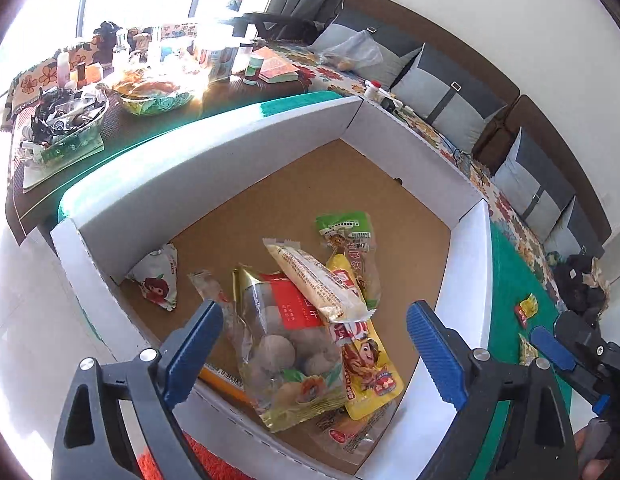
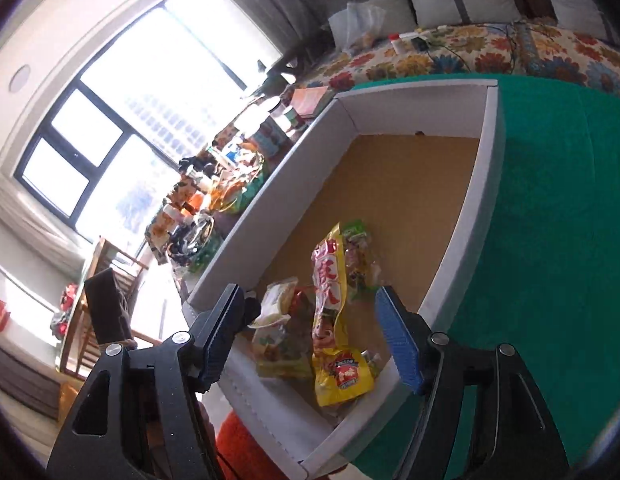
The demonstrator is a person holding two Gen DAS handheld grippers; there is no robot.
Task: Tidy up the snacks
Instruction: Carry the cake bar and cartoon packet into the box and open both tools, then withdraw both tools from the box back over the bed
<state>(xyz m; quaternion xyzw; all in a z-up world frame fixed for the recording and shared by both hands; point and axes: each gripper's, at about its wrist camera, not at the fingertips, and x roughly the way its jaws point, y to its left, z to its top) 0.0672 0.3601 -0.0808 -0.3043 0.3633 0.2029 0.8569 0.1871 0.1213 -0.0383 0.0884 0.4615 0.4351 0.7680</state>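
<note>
While sun floods the window point(image 2: 110, 128) | snacks point(image 1: 310, 320) piled in white box point(image 1: 214, 152) on green cloth point(image 2: 549, 200) | floral sofa point(image 2: 469, 48) behind | left gripper point(image 1: 313, 344), right gripper point(image 2: 306, 336) both released, empty.

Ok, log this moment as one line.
left gripper open, empty | right gripper open, empty | snacks piled in box | two small packets on green cloth

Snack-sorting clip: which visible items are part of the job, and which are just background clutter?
Job items:
white box
yellow snack bag
clear bag of brown balls
green packet
small wrapped snacks on the green cloth

Lying about:
bottles and jars
glass bowl
book
grey cushions
</note>
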